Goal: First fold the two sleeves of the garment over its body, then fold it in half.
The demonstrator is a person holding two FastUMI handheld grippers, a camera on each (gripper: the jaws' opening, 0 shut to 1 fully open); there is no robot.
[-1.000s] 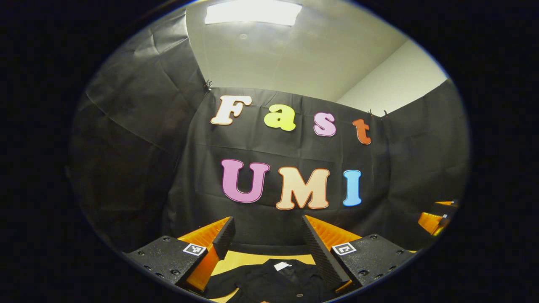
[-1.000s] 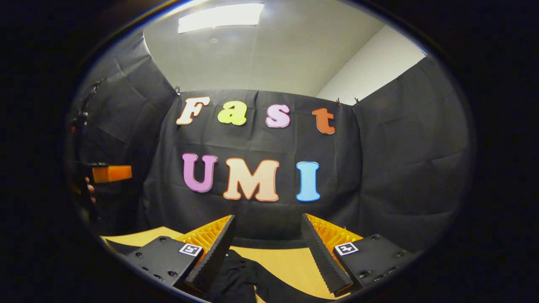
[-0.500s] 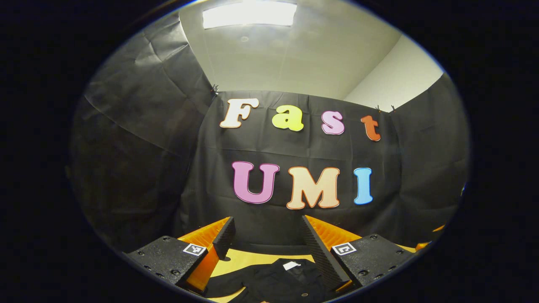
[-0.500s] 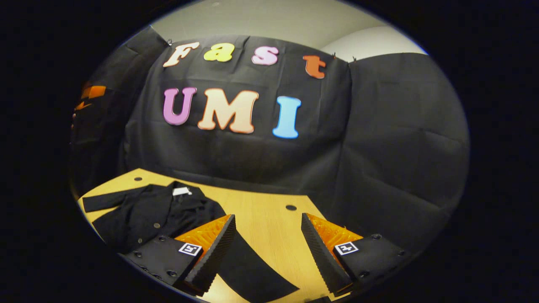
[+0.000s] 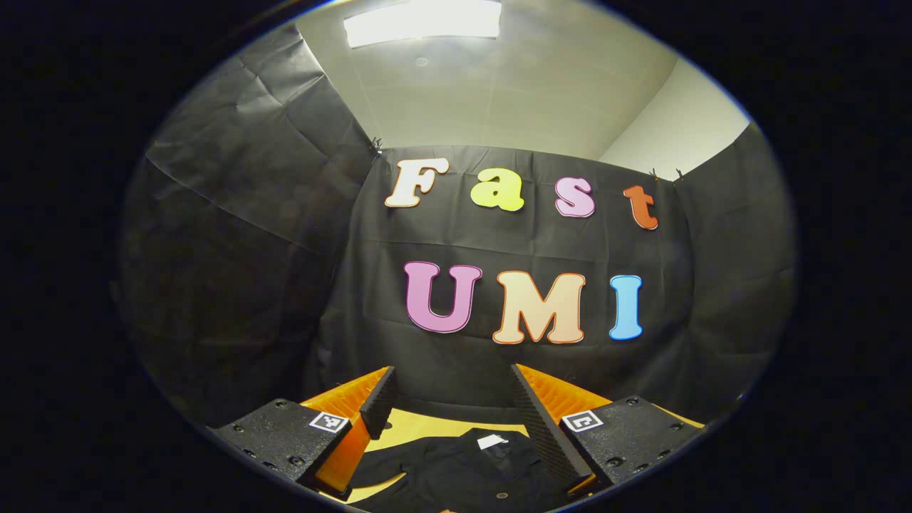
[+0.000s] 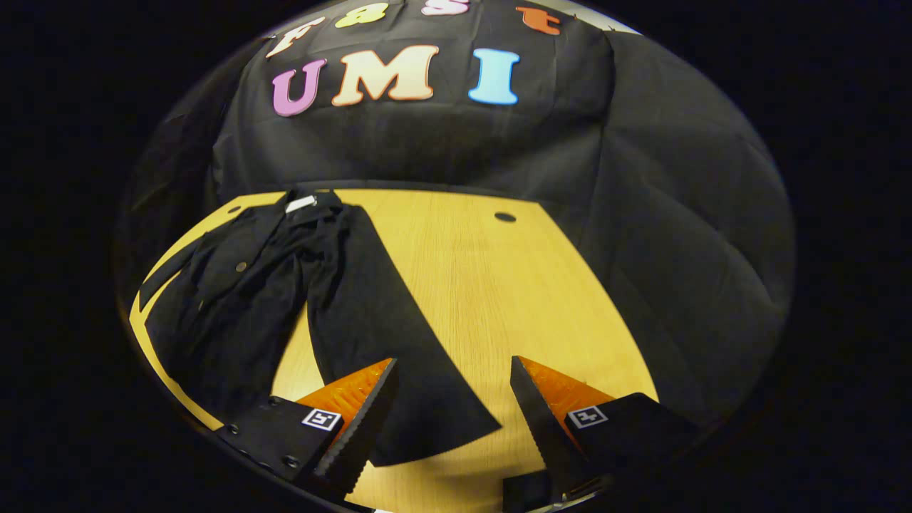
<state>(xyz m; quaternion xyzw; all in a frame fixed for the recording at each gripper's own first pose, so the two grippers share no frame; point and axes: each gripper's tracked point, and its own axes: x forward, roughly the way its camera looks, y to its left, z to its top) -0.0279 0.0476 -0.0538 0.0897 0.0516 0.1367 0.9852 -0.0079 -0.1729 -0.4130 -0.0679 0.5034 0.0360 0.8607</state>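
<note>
A black buttoned garment (image 6: 242,285) lies spread on the wooden table (image 6: 484,285), its collar with a white tag (image 6: 301,204) at the far end. One long sleeve (image 6: 399,342) runs down from the shoulder toward my right gripper (image 6: 452,399), which is open and hovers above the sleeve's cuff end, holding nothing. In the left gripper view the garment's collar (image 5: 491,463) with its white tag (image 5: 493,441) lies low between the fingers of my left gripper (image 5: 452,413), which is open and held above it.
Black cloth walls close the booth behind and to both sides of the table. The table has a small dark hole (image 6: 505,216) near its far edge. Bare wood lies to the right of the sleeve.
The right gripper has tilted down and moved closer to the table, so the garment and its sleeve come fully into view. The left gripper has shifted only slightly.
</note>
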